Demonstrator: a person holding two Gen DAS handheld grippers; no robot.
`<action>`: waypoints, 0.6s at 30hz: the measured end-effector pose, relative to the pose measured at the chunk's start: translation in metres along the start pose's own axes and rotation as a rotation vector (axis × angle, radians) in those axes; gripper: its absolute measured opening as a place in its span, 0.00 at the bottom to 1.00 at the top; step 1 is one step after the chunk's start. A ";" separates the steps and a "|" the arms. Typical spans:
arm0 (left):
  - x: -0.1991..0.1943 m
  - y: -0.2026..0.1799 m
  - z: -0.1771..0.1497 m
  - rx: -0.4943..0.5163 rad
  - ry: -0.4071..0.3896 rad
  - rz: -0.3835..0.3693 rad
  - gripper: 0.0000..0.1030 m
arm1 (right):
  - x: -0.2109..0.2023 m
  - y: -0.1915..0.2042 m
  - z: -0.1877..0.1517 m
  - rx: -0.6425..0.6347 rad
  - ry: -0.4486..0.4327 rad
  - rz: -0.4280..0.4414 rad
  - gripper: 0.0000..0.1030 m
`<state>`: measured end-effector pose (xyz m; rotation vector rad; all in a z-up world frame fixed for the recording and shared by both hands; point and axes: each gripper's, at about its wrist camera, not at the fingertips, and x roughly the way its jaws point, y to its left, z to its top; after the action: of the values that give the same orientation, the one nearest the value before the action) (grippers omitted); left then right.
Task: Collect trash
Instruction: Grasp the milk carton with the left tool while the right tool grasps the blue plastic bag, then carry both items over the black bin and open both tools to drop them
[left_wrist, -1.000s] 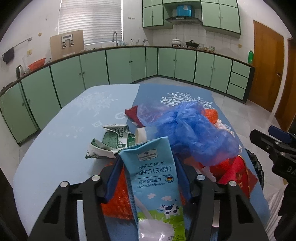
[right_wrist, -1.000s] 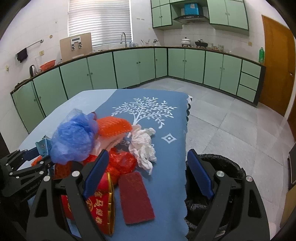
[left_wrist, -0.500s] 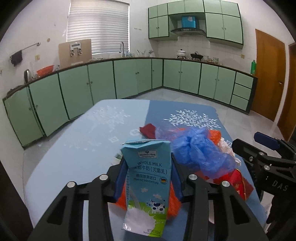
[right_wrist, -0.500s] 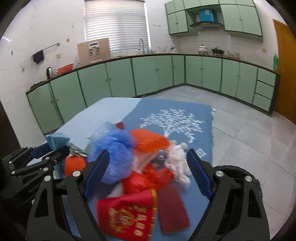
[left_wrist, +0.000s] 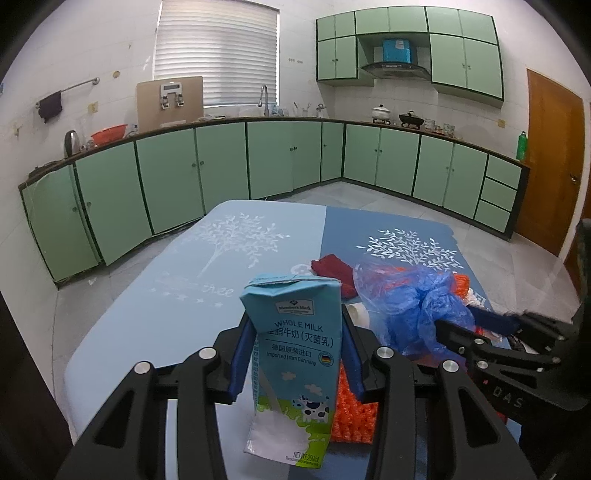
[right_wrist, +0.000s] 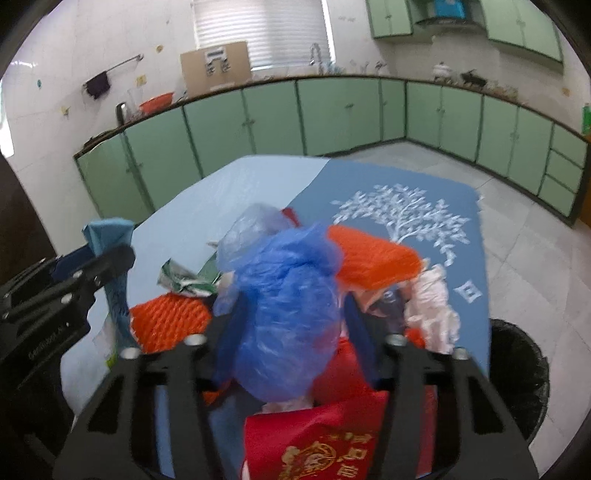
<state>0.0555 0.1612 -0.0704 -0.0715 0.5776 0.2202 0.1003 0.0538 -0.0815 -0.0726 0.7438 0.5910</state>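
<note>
My left gripper is shut on an upright blue whole-milk carton, held above the blue tablecloth. In the right wrist view the carton and the left gripper sit at the left edge. My right gripper is over the trash pile. Its jaws are closing on a crumpled blue plastic bag, and the pads press its sides. The left wrist view shows the bag with the right gripper reaching into it.
Around the bag lie orange foam nets, a red envelope, white tissue and a crushed green carton. A black-lined bin stands on the floor at the table's right edge. Green cabinets line the walls.
My left gripper has lifted the milk carton up from the pile. The right gripper has swung left over the pile, and its wide jaws have closed around the blue bag.
</note>
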 end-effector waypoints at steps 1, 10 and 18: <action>0.000 0.000 0.000 -0.001 0.001 0.000 0.41 | 0.001 0.002 -0.002 -0.007 0.004 0.010 0.21; -0.012 -0.003 0.005 -0.001 -0.036 -0.006 0.41 | -0.026 0.006 0.008 -0.019 -0.085 0.044 0.04; -0.029 -0.020 0.024 0.008 -0.091 -0.053 0.41 | -0.066 -0.016 0.029 0.025 -0.200 0.049 0.04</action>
<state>0.0492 0.1397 -0.0348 -0.0681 0.4859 0.1690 0.0882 0.0165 -0.0193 0.0275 0.5597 0.6255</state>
